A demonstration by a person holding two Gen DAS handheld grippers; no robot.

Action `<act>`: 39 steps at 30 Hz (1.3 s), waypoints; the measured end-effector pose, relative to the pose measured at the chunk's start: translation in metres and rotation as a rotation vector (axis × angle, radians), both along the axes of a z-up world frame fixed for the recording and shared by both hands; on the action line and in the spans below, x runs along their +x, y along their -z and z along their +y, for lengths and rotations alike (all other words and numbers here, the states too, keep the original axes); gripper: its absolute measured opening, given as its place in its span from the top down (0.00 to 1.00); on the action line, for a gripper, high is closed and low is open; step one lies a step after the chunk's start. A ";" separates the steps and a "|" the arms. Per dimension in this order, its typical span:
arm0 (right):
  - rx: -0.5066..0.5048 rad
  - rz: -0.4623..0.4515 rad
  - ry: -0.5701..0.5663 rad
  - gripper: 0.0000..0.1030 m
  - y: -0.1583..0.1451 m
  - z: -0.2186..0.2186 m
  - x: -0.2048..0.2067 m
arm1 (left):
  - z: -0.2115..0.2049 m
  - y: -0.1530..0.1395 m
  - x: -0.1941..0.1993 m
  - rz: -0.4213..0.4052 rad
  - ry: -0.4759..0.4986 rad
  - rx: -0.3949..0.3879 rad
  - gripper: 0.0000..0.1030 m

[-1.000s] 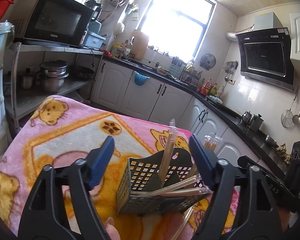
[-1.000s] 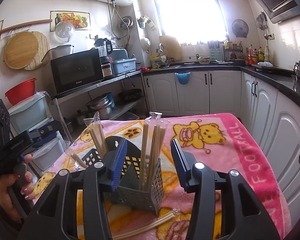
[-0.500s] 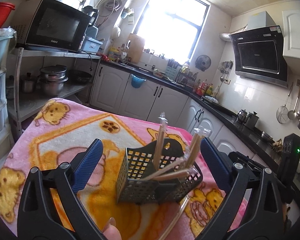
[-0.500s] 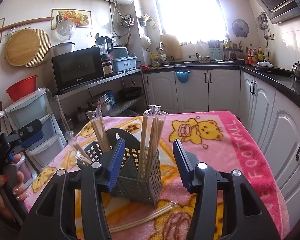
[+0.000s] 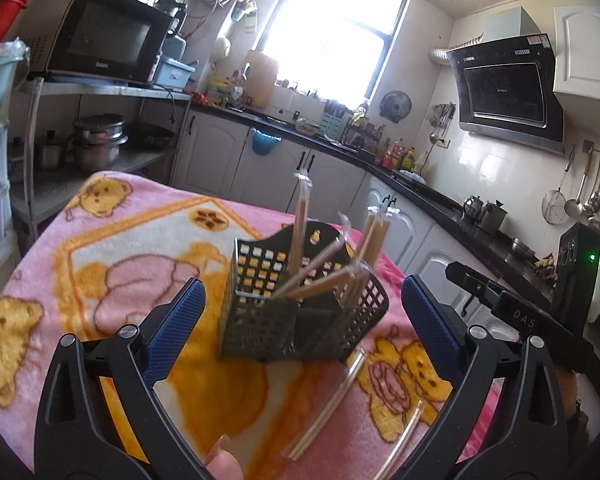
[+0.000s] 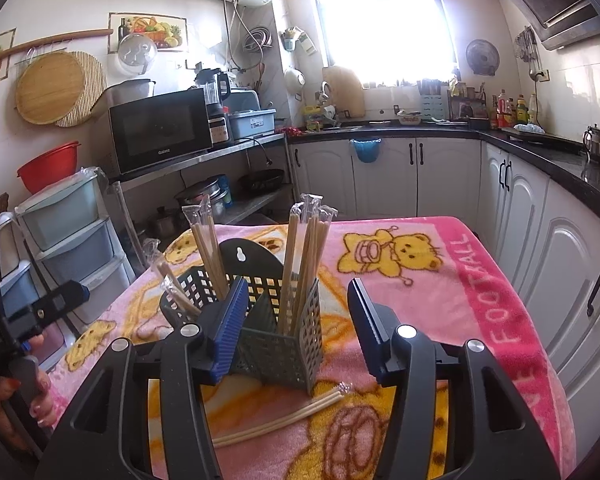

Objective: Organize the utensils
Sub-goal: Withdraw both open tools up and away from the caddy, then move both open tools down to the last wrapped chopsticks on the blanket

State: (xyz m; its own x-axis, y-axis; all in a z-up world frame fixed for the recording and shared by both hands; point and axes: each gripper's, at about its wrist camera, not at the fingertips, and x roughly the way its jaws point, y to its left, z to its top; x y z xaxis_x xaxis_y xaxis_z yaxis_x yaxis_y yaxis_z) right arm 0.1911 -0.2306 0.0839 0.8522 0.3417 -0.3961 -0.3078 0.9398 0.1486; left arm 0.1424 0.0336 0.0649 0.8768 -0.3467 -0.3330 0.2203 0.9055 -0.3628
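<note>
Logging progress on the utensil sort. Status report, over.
Left gripper open, empty. Right gripper open, empty. Caddy holds wrapped chopsticks; loose chopsticks lie on blanket. Nothing blocks them.

My blanket (image 6: 440, 288) was pink with yellow cartoon bears and an orange border; the perforated caddy (image 6: 276, 344) was dark grey, the wrapped chopsticks (image 6: 300, 260) pale tan, my pads (image 6: 230, 328) blue.

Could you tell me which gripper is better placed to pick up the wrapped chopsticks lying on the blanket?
Right, probably. The right gripper is open, and the chopsticks lie just below it, beside the caddy. The left gripper, also open, faces the caddy.
</note>
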 end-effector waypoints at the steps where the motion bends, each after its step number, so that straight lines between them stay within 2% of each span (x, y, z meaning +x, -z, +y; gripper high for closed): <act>1: -0.001 0.003 0.001 0.52 0.001 -0.001 -0.001 | -0.001 0.002 -0.002 0.003 0.001 0.001 0.12; 22: -0.023 0.093 0.000 0.52 0.039 -0.011 -0.028 | -0.015 0.047 -0.020 0.115 0.032 0.016 0.12; 39: -0.045 0.159 0.014 0.49 0.065 -0.020 -0.037 | -0.032 0.078 -0.027 0.206 0.096 0.072 0.12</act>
State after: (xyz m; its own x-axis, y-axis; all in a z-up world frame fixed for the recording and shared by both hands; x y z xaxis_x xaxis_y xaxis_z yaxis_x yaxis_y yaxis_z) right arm 0.1546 -0.2510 0.0189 0.7820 0.3090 -0.5413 -0.2706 0.9506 0.1517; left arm 0.1150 0.0019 -0.0126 0.7524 -0.3941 -0.5279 0.2344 0.9090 -0.3445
